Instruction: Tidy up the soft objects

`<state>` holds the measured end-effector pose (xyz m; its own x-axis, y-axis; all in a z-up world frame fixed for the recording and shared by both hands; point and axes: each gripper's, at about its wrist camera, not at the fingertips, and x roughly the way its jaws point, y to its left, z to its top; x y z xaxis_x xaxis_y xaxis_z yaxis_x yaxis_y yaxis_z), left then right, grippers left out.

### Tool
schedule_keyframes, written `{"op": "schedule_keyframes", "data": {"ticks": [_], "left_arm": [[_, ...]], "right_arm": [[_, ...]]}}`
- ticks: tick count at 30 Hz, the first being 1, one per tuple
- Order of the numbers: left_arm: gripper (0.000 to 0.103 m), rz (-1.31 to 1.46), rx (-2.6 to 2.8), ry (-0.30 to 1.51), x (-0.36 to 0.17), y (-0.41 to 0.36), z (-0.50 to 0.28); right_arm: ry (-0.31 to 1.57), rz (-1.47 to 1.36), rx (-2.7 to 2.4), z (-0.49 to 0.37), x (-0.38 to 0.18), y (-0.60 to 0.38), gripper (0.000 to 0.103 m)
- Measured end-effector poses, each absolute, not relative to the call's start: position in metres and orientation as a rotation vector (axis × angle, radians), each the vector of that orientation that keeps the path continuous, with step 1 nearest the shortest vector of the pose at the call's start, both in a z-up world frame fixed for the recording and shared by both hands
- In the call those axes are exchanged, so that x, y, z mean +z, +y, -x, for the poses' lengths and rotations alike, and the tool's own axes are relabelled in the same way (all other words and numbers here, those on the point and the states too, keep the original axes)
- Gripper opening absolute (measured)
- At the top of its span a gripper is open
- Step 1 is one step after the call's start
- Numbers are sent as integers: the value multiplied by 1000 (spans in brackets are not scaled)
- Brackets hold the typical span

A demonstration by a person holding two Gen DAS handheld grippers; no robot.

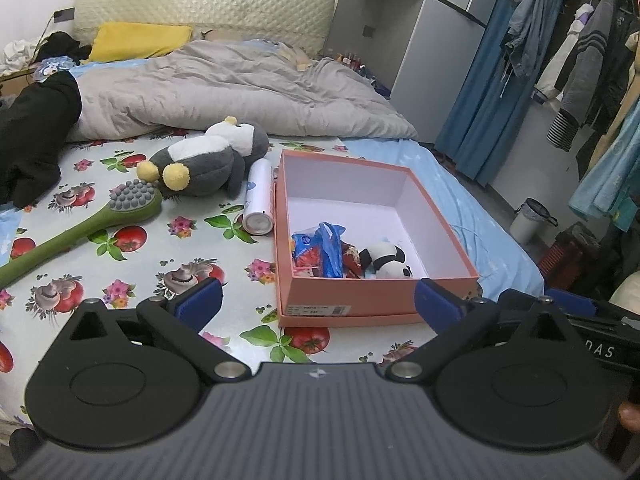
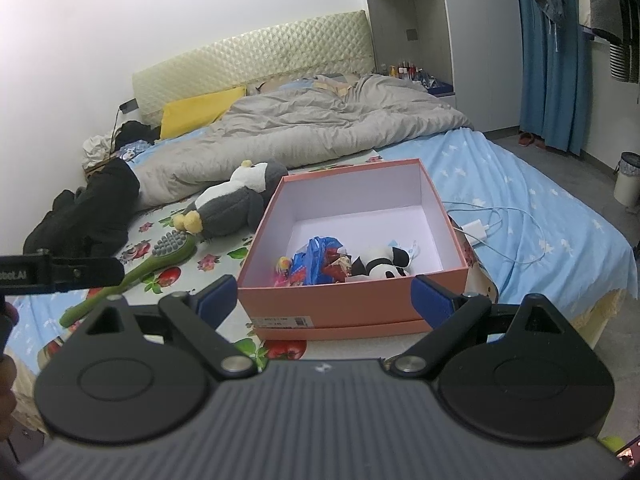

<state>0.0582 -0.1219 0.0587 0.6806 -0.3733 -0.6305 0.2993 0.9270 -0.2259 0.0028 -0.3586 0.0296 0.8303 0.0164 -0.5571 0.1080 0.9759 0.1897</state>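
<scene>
Penguin plush (image 1: pixel 208 160) on fruit-print sheet (image 1: pixel 160 248), beside pink box (image 1: pixel 344 296).

Soft cloth, matt card, glossy sheet.
Box (image 1: pixel 352 300): matt pink card outside, smooth white inside. Penguin toy (image 1: pixel 208 160): fuzzy grey and white plush. Panda toy (image 2: pixel 384 264): short plush. Bag (image 1: pixel 324 248) in the box: shiny crinkled blue plastic. Fruit-print sheet (image 1: pixel 132 280): smooth, slightly glossy. Duvet (image 1: pixel 240 88): creased matt grey cloth. Brush (image 1: pixel 100 220): matt green, grey rubbery nubs. Both hand-held grippers, left (image 1: pixel 318 300) and right (image 2: pixel 322 296): matt black plastic, ribbed grey body, blue pads (image 1: pixel 200 300), metal pivot pins.
</scene>
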Motion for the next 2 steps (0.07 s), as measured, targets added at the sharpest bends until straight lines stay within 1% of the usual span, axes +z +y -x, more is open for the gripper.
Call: {"op": "schedule_keyframes", "data": {"ticks": [2], "left_arm": [[103,109,-380,735,58,-123,-58]], "right_arm": [[590,-220,-50,-3,30,-359,95]]}}
